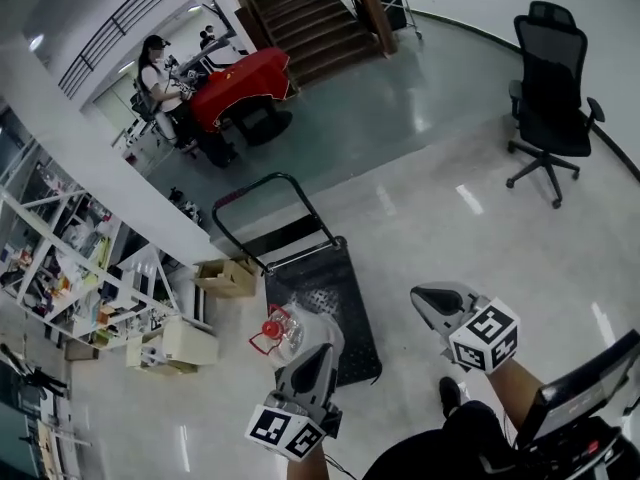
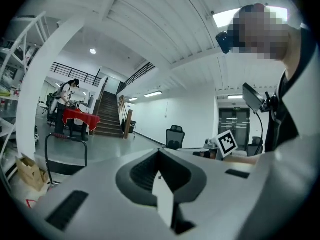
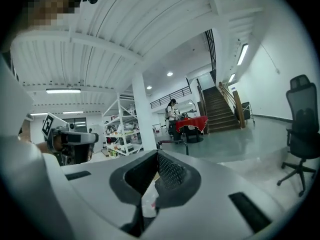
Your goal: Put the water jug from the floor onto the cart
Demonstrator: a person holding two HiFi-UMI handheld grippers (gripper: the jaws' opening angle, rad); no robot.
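Water jug (image 1: 288,330) at lower centre, just ahead of left gripper (image 1: 322,354) (the nearer one), beside platform cart (image 1: 332,286); right gripper (image 1: 422,299) farther off; both pairs of jaws closed, empty.

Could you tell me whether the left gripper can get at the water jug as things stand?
Probably yes: the left gripper looks just above the water jug with nothing between them, though its shut jaws would need opening.

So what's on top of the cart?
The cart looks mostly bare on top. The water jug overlaps its left edge; on deck or floor, I cannot tell. The left gripper covers the near corner.
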